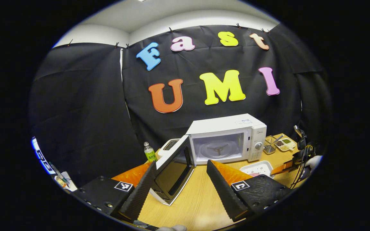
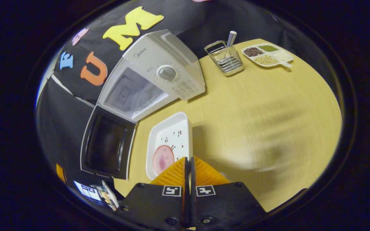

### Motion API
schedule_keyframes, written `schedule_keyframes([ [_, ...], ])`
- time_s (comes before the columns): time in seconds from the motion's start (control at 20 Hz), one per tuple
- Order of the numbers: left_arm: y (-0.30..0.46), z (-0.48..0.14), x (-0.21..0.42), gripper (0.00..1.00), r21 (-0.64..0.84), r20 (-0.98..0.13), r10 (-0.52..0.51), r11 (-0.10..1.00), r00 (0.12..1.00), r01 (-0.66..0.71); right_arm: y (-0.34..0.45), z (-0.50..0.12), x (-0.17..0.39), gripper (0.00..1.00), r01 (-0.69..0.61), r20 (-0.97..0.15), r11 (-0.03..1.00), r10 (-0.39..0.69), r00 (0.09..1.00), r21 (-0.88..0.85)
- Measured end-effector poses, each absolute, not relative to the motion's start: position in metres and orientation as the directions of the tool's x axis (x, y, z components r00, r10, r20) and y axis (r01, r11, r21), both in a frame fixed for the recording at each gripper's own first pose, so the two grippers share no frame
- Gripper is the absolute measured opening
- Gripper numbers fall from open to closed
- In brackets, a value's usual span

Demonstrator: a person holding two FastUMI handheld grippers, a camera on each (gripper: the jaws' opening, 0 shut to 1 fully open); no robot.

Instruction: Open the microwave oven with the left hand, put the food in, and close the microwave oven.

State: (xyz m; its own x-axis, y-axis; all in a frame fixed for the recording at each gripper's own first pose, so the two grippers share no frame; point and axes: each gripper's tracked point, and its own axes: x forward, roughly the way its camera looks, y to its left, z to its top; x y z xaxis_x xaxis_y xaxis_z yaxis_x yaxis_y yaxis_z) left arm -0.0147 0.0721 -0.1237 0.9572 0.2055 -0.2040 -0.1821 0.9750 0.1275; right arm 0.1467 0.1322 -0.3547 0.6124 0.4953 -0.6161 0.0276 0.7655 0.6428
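Item 1. Microwave oven [image 1: 226, 138], white, standing on the wooden table [image 1: 198, 195] at about 12 o'clock in the left gripper view. Its door [image 1: 172, 170] is swung fully out on its left hinge, the cavity and turntable exposed; the opening step looks done.

Item 2. Left gripper [image 1: 181, 183], fingers spread wide, holding nothing. The open door's edge lies between and just ahead of the fingers, which fits a hand that serves the door.

Item 3. Plate [image 2: 172, 134], white, rectangular, carrying a round pink slice of food [image 2: 163, 158]. It sits on the table just in front of the oven, at 11 o'clock from the right gripper's fingers, placed for a short carry into the cavity.

Item 4. Right gripper [image 2: 189, 166], fingers drawn together with barely a slit between them, at the plate's near right rim. The rim appears to run into that slit, though the fingers hide the contact, so a firm pinch cannot be confirmed.

Item 5. Wire basket [image 2: 225, 57] and a divided dish of beans [image 2: 267, 54], at 1 o'clock in the right gripper view, well apart from the work.

Item 6. Green bottle [image 1: 150, 154], left of the oven.
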Motion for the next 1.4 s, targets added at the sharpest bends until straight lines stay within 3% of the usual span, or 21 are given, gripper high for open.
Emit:
schedule_keyframes([
  [0.25, 0.075, -0.130, -0.005, 0.96, 0.111, -0.188, 0.160, 0.984, 0.969, -0.141, 0.181, -0.314, 0.182, 0.04, 0.034, -0.480, 0.683, 0.476, 0.737, 0.730],
  [0.55, 0.080, -0.169, 0.011, 0.95, 0.104, -0.211, 0.103, 0.991, 0.972, -0.082, 0.240, -0.291, 0.226, 0.04, 0.081, -0.308, 0.538, 0.347, 0.886, 0.839],
  [0.8, 0.099, -0.190, 0.016, 0.95, 0.114, -0.195, 0.115, 0.989, 0.974, -0.094, 0.299, -0.315, 0.254, 0.00, 0.172, -0.305, 0.451, 0.241, 0.921, 0.876],
  [0.85, 0.103, -0.193, 0.015, 0.95, 0.105, -0.198, 0.119, 0.990, 0.973, -0.099, 0.307, -0.318, 0.259, 0.04, 0.182, -0.306, 0.446, 0.225, 0.925, 0.876],
  [0.9, 0.107, -0.195, 0.016, 0.95, 0.097, -0.203, 0.121, 0.990, 0.972, -0.103, 0.314, -0.319, 0.264, 0.00, 0.188, -0.304, 0.443, 0.207, 0.930, 0.877],
  [1.0, 0.117, -0.200, 0.013, 0.95, 0.087, -0.216, 0.134, 0.989, 0.967, -0.117, 0.323, -0.320, 0.277, 0.04, 0.204, -0.304, 0.441, 0.167, 0.938, 0.874],
  [1.1, 0.120, -0.201, 0.012, 0.95, 0.068, -0.205, 0.128, 0.991, 0.970, -0.116, 0.328, -0.316, 0.293, 0.00, 0.211, -0.295, 0.454, 0.124, 0.947, 0.866],
  [1.3, 0.132, -0.215, 0.010, 0.95, 0.054, -0.230, 0.145, 0.989, 0.962, -0.136, 0.334, -0.319, 0.327, 0.04, 0.239, -0.300, 0.467, 0.060, 0.952, 0.851],
  [1.35, 0.134, -0.216, 0.011, 0.95, 0.055, -0.229, 0.147, 0.989, 0.962, -0.138, 0.335, -0.323, 0.336, 0.00, 0.250, -0.308, 0.464, 0.052, 0.950, 0.850],
  [1.4, 0.135, -0.217, 0.010, 0.95, 0.054, -0.234, 0.148, 0.989, 0.961, -0.139, 0.334, -0.328, 0.343, 0.04, 0.269, -0.323, 0.472, 0.035, 0.946, 0.840],
])
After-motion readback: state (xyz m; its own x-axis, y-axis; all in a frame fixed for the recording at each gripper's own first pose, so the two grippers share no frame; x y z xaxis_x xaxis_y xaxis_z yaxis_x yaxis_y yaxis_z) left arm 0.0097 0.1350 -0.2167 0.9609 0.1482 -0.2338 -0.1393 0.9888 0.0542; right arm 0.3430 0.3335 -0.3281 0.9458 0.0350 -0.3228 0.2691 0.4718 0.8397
